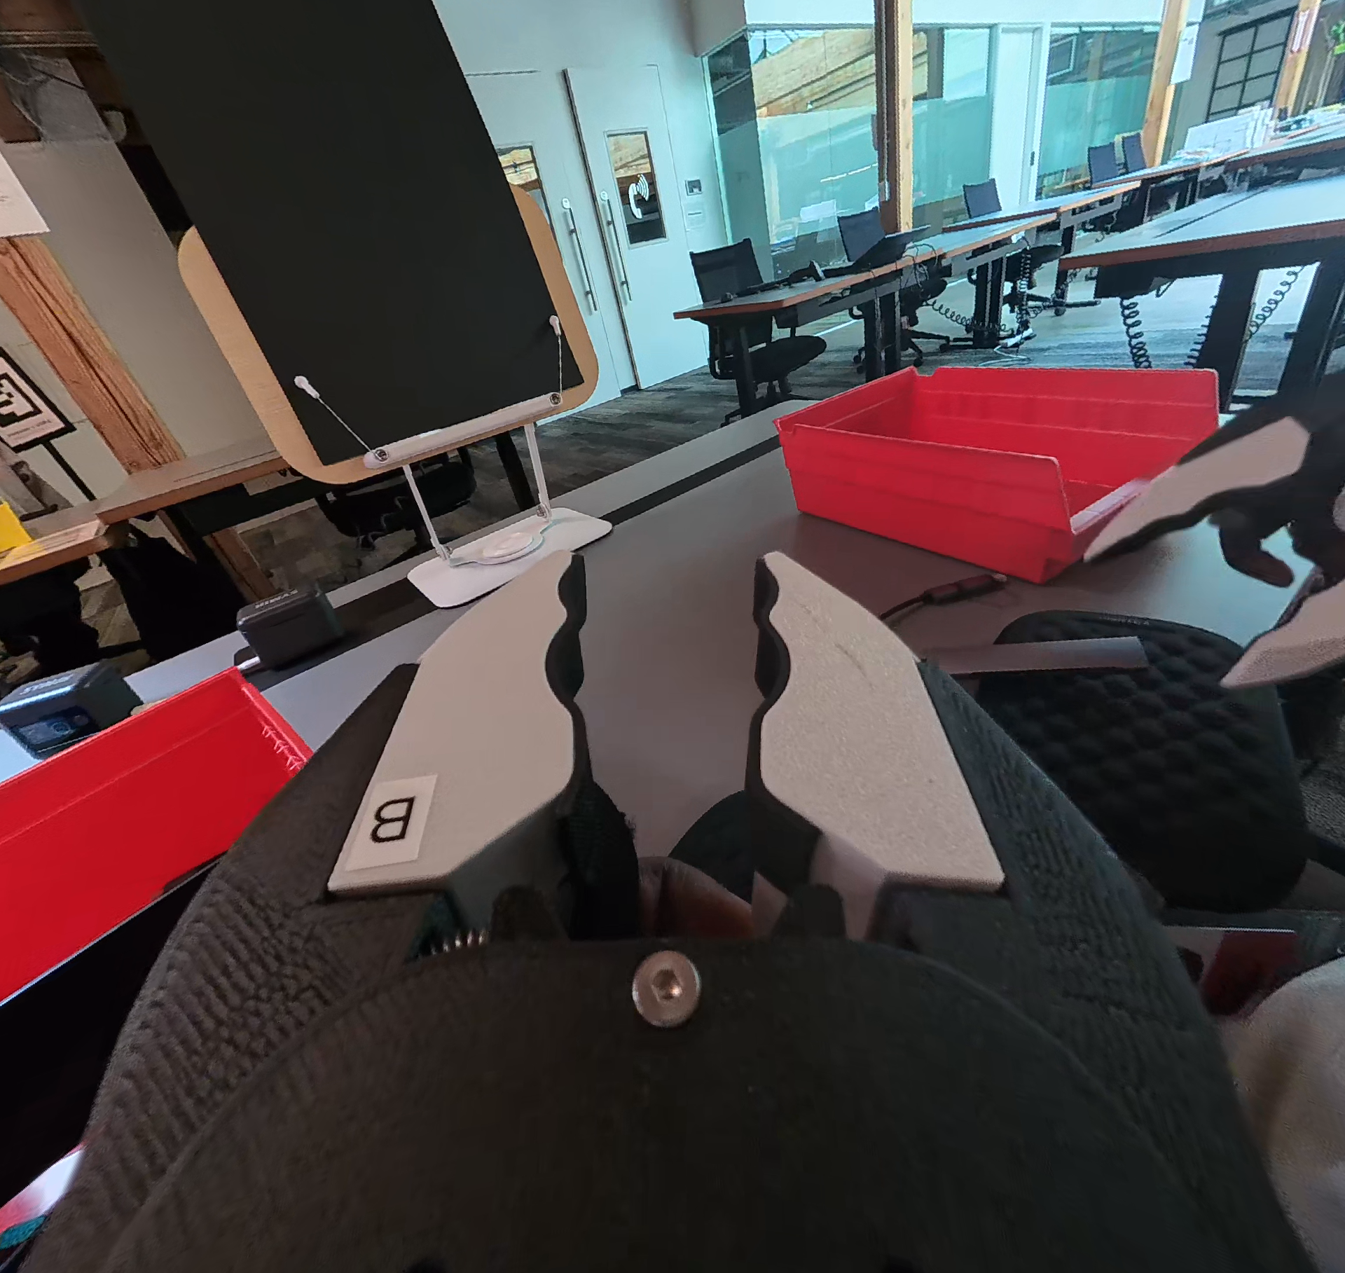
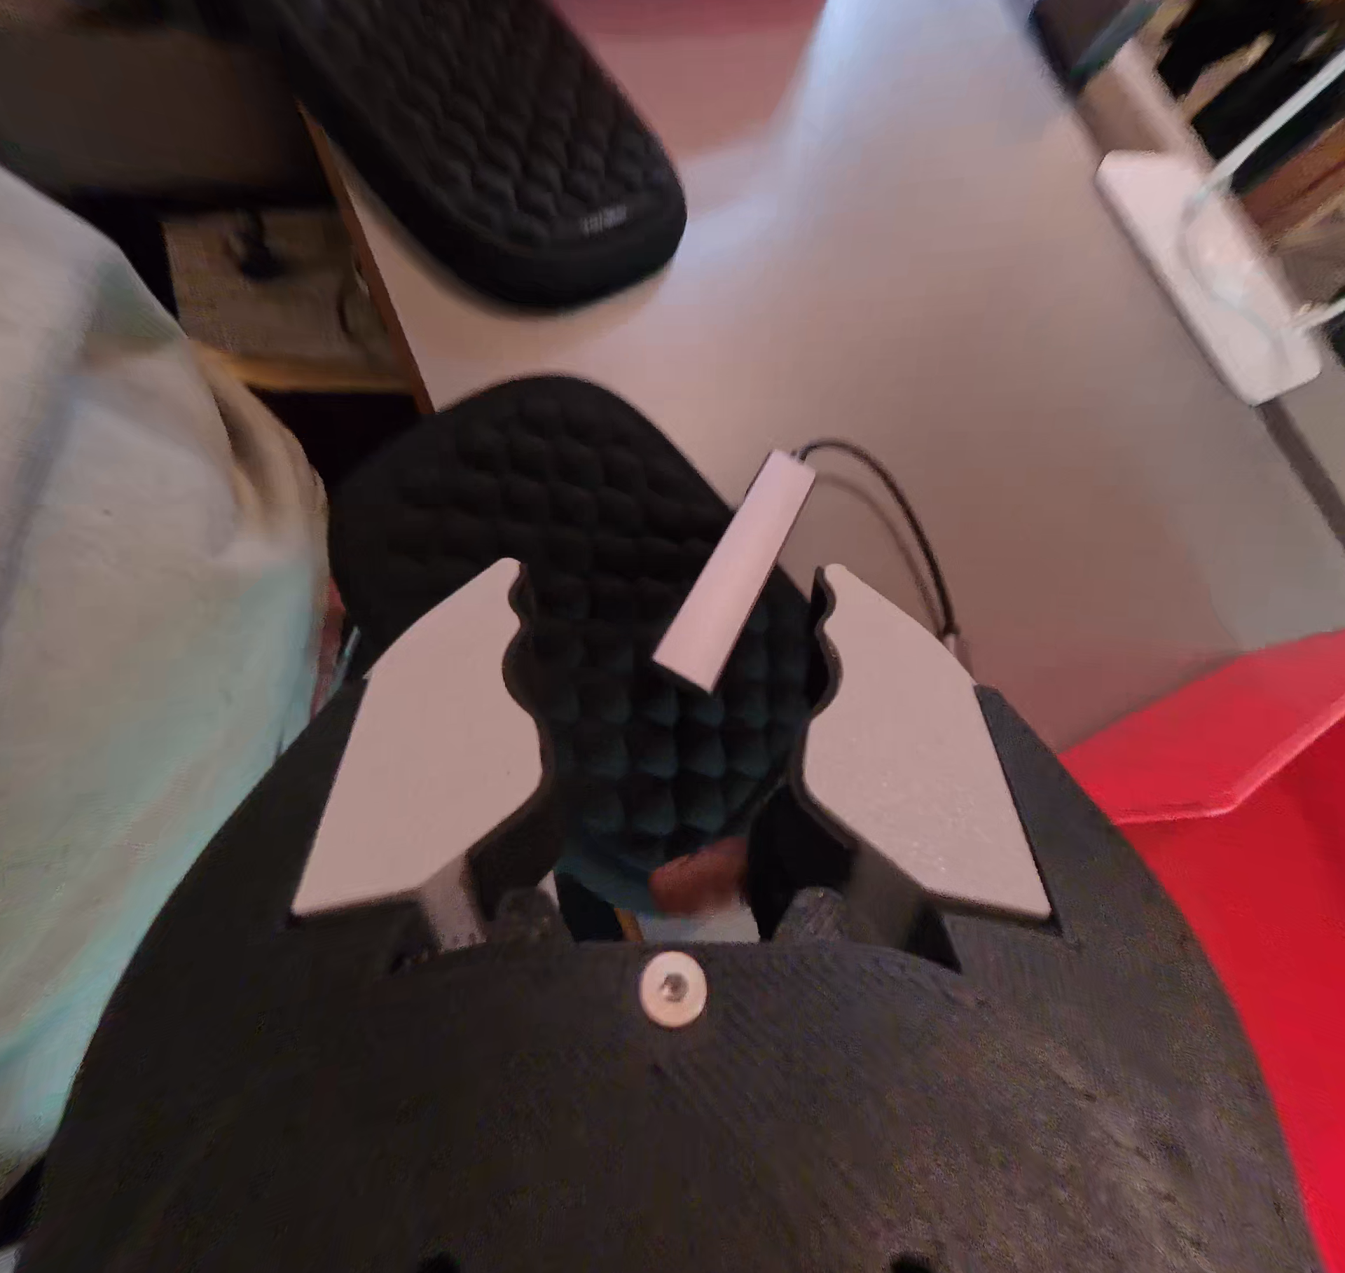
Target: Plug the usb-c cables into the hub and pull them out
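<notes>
My left gripper (image 1: 666,576) hangs over the desk (image 1: 669,656) with fingers apart, holding nothing; my right gripper (image 2: 669,572), also apart and empty, hovers above the hub (image 2: 731,572), which lies across a black pad (image 2: 582,532) at the desk's near edge; its cable (image 2: 902,517) trails toward a red bin (image 2: 1201,736).

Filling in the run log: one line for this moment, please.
left hand-held gripper: open, empty | right hand-held gripper: open, above hub | hub: on black pad, one thin cable attached
</notes>
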`<state>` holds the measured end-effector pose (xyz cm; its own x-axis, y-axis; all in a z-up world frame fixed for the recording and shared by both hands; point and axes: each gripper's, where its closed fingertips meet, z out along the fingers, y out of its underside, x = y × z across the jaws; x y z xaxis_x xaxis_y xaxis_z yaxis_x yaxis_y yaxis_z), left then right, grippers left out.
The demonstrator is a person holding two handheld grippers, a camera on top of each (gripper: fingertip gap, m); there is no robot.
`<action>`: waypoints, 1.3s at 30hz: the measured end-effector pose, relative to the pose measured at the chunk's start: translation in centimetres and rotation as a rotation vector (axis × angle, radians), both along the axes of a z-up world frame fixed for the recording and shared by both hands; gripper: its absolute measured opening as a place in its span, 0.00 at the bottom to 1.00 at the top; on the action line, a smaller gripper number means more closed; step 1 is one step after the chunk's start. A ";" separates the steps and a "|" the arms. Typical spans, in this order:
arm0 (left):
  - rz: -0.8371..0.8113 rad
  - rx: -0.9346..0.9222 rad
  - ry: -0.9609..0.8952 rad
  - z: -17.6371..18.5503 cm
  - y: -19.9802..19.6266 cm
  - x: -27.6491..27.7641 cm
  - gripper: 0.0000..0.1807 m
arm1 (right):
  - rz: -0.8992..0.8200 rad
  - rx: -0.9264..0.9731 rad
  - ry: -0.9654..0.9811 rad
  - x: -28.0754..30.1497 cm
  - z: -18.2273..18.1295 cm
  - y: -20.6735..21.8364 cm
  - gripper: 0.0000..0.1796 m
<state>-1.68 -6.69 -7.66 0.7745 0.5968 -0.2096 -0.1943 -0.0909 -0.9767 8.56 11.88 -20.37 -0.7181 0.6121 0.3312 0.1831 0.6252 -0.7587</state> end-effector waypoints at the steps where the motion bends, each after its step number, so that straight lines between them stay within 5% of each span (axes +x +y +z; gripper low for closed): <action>1: 0.002 -0.006 0.001 -0.1 -0.1 0.0 0.25 | 0.012 -0.050 0.047 -0.1 1.1 -0.3 0.41; 7: 0.059 -0.043 0.013 -0.1 -1.2 -0.3 0.25 | -0.084 -0.439 0.499 -2.4 8.7 0.2 0.39; 11: 0.156 -0.079 -0.010 -0.3 -3.8 -1.3 0.25 | -0.161 -0.779 0.624 -3.7 9.6 1.3 0.36; 20: 0.463 -0.235 -0.297 -5.2 -14.2 -4.3 0.28 | -0.236 -0.904 0.685 -4.3 9.1 3.3 0.30; 26: 0.552 -0.331 -0.393 -7.8 -16.6 -4.9 0.28 | -0.236 -0.850 0.710 -4.3 8.9 2.7 0.27; 33: 0.837 -0.546 -0.551 -10.9 -22.5 -6.8 0.25 | -0.225 -0.793 0.736 -4.2 8.8 2.1 0.24; 39: 0.811 -0.492 -0.727 -13.5 -23.2 -8.2 0.19 | -0.227 -0.776 0.753 -4.1 8.8 2.0 0.23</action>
<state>-9.90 -29.89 -21.19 0.2405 0.9451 -0.2211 0.6767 -0.3265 -0.6599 4.42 13.85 -11.52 -0.3388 0.9350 0.1047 -0.4401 -0.0591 -0.8960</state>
